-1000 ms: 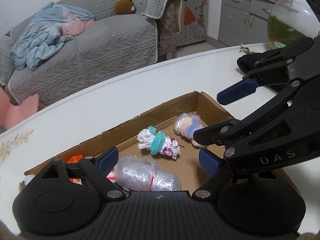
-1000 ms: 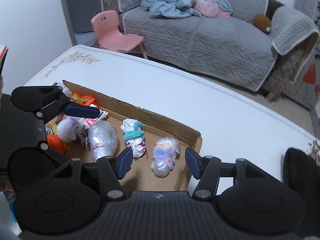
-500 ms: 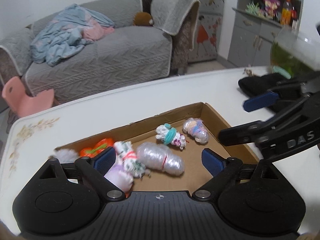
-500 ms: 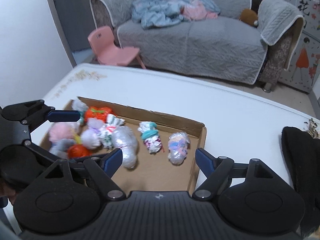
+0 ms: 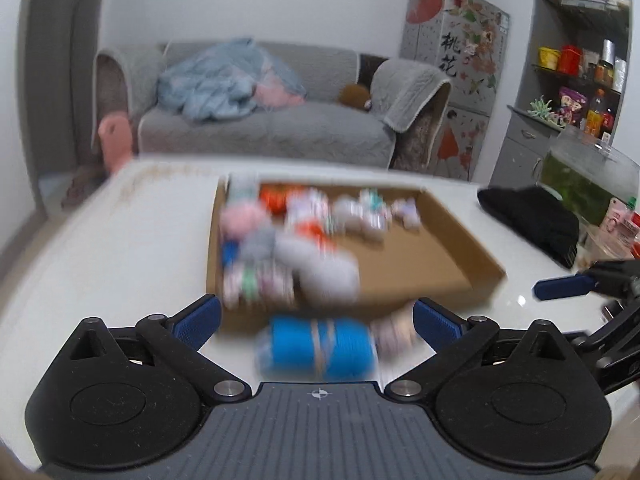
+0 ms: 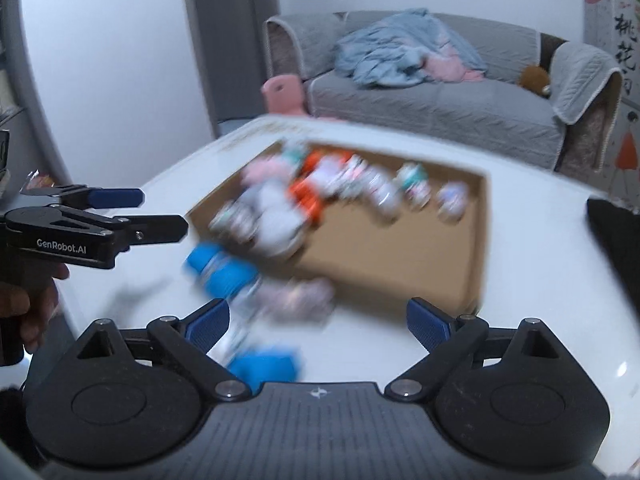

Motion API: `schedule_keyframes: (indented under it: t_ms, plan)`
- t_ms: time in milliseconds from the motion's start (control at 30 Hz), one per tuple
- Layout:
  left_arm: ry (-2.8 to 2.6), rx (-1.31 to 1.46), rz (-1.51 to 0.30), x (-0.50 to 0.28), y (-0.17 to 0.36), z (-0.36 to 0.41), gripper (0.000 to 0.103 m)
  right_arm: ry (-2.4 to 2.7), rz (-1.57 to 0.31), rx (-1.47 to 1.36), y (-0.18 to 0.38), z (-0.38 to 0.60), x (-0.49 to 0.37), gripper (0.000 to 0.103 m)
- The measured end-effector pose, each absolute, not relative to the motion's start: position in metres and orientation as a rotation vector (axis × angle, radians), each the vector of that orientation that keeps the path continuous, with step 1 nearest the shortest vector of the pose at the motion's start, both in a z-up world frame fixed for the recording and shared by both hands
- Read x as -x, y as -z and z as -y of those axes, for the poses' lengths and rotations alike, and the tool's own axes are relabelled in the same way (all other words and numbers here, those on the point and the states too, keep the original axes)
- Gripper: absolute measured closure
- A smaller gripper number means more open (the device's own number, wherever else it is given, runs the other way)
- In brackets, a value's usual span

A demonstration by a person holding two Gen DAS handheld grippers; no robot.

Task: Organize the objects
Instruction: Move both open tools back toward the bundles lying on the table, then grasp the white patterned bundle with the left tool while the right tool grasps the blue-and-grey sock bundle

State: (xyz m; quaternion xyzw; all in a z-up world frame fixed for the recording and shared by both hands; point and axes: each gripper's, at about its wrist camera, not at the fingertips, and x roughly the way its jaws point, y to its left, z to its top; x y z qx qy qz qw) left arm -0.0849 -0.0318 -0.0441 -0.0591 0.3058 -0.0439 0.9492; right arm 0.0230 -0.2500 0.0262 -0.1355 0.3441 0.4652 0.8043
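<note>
Left claw (image 5: 316, 320): jaws wide and opening, pads pressing on nothing. A blue bundle (image 5: 320, 350) lies on the white tabletop (image 5: 120, 248) between the blue pads, just in front of the cardboard tray (image 5: 432, 256), with a pale wrapped bundle (image 5: 394, 330) beside it. Both are blurred.

Right claw (image 6: 318, 320): jaws also opening, nothing gripped. In its view the blue bundle sits on the tabletop just outside the tray's near left corner, close to the left pad; a second blue patch lower down is too blurred to identify.

The cardboard tray holds a crowd of small wrapped bundles (image 5: 288, 240) massed toward its left and far sides; its right part is bare cardboard. Individual pieces cannot be told apart, beyond orange, pink and white colours.

A black cloth item (image 5: 532, 220) lies on the tabletop, right of the tray. Beyond the tray stand a pink child's chair (image 6: 284, 94) and a grey sofa (image 5: 272, 128) carrying a light-blue blanket (image 5: 216, 80).
</note>
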Motion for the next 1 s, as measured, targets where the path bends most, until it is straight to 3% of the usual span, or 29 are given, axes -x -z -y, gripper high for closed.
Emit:
schedule_keyframes:
  t_ms: [333, 567, 767, 867, 1000]
  plan:
    - [0.054, 0.251, -0.687, 0.117, 0.068, 0.018, 0.001, -1.022, -0.717, 0.443, 0.03, 0.229, 0.003, 0.009]
    - [0.145, 0.215, -0.749, 0.102, 0.09, 0.047, 0.001, -0.842, -0.683, 0.447, 0.029, 0.262, -0.023, 0.005]
    - [0.195, 0.144, -0.801, 0.085, 0.106, 0.079, 0.001, -0.988, -0.644, 0.415, 0.033, 0.261, -0.02, 0.006]
    - [0.188, 0.122, -0.794, 0.081, 0.11, 0.084, 0.003, -1.021, -0.637, 0.431, 0.039, 0.256, -0.029, 0.006]
    - [0.196, 0.066, -0.779, 0.076, 0.111, 0.086, 0.008, -1.053, -0.639, 0.446, 0.041, 0.256, -0.038, 0.016]
